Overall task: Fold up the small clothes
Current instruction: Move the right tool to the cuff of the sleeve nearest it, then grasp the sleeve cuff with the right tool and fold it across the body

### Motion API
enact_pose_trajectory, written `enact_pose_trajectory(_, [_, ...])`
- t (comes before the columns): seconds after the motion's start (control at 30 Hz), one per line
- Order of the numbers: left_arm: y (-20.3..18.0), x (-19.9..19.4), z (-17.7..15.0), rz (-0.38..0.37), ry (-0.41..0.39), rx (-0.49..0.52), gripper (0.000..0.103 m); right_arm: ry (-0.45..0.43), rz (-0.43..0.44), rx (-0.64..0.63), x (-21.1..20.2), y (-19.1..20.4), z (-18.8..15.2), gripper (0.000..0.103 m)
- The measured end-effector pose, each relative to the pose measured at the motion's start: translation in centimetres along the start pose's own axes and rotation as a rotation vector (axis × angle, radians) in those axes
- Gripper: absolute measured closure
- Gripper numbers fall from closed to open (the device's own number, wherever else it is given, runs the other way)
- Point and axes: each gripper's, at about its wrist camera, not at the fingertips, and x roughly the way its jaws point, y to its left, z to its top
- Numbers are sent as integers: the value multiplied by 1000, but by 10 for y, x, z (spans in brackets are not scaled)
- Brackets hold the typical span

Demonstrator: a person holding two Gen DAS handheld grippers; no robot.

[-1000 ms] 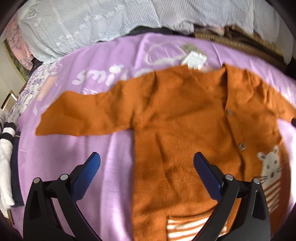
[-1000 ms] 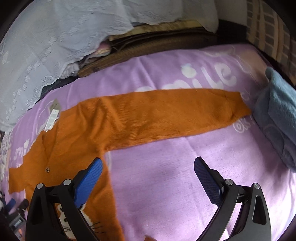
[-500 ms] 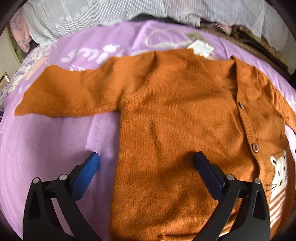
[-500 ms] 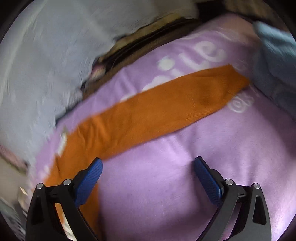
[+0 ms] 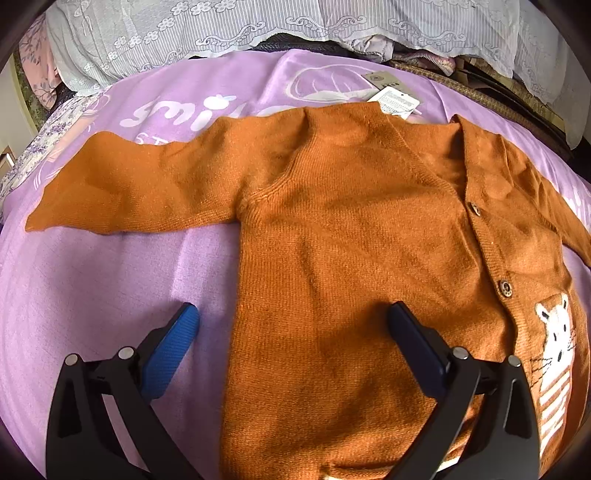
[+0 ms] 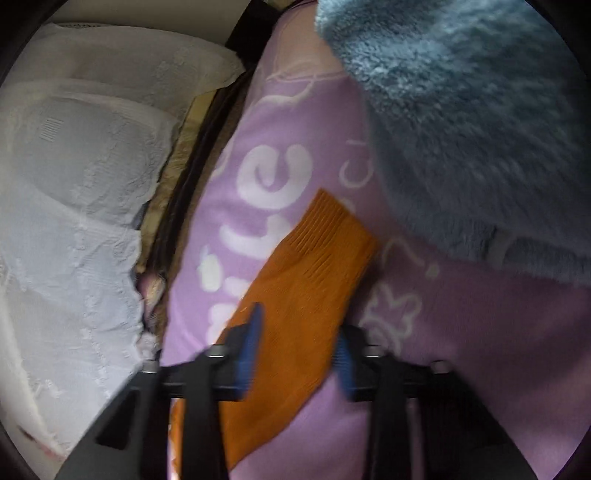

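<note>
An orange knitted cardigan [image 5: 351, 240] lies flat, front up, on a purple blanket [image 5: 92, 295], with buttons, a white animal patch and a paper tag at the collar. Its left sleeve [image 5: 129, 192] stretches out sideways. My left gripper [image 5: 291, 332] is open, hovering over the cardigan's lower left side, one finger over the blanket, the other over the knit. In the right wrist view, my right gripper [image 6: 295, 347] is open with its blue pads straddling the other sleeve [image 6: 306, 280] near the ribbed cuff; the view is blurred.
A fluffy blue-grey cloth [image 6: 461, 110] lies just beyond the right cuff. White lace fabric [image 5: 221, 26] runs along the back of the blanket and shows at left in the right wrist view [image 6: 74, 184]. A floral cloth [image 5: 44, 140] lies at far left.
The right gripper has swung and dropped down onto the right sleeve near its cuff, and its jaws have narrowed. The left gripper has drifted slightly over the cardigan body, still open.
</note>
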Motion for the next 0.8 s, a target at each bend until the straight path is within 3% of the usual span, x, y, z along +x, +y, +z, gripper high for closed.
enact_pose_trajectory(0.03, [0,0,0,0,0,0,4,-23,-16,-19,3,-3,-2,100])
enact_pose_trajectory(0.23, [5,0,5,-18,18,12,4,-89,41,-167,-17,15,-2,98])
enact_pose_trajectory(0.3, [12,-3,12,-13,38,25,4,-72,89,-206,-20,26,-2,98])
enact_pose_trajectory(0.47, [43,-10,47,98,25,1,5,-34,169,-303,-29,64,-19,98])
enact_pose_trajectory(0.63, [23,-22,72,-48,33,0,5,14,247,-414,-43,102,-50,98])
enact_pose_trajectory(0.8, [-38,-18,95,-211,73,40,5,63,320,-581,-64,144,-99,98])
